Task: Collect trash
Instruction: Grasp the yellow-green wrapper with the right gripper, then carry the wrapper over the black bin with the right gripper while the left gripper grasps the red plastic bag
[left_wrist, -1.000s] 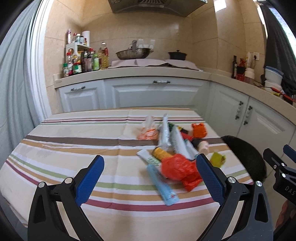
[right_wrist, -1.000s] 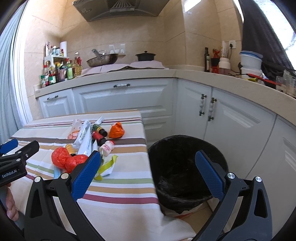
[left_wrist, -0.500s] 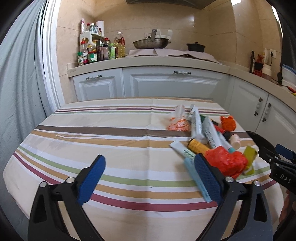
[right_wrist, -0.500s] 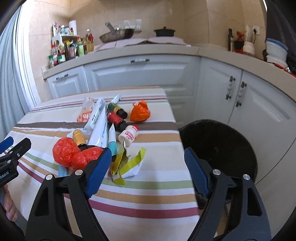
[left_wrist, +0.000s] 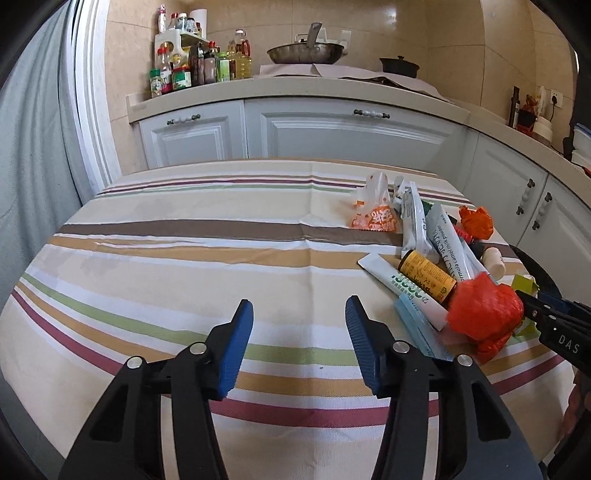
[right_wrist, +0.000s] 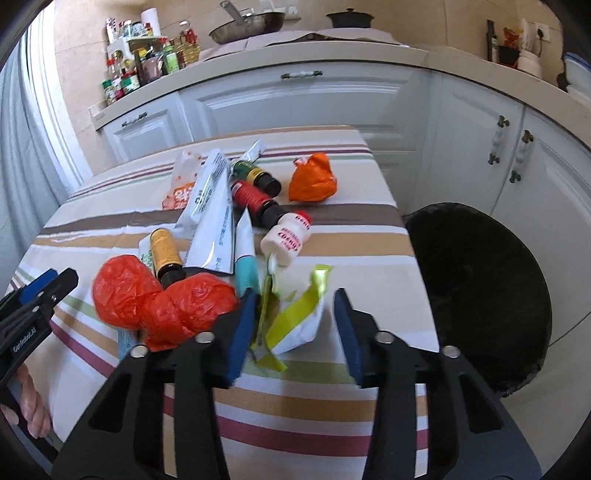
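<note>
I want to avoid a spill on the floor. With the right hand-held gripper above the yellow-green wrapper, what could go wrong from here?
1. The right hand-held gripper is closing around the yellow-green wrapper, which looks thin and crumpled; it may slip out.
2. The red plastic bag lies against the gripper's left finger and might get dragged along.
3. The wrapper sits near the table edge, beside the black bin; a push could drop it on the floor.

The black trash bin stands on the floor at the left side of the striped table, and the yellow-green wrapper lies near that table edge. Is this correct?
Not quite: in the right wrist view, the black trash bin stands at the right side of the striped table. The yellow-green wrapper does lie near that edge.
</note>
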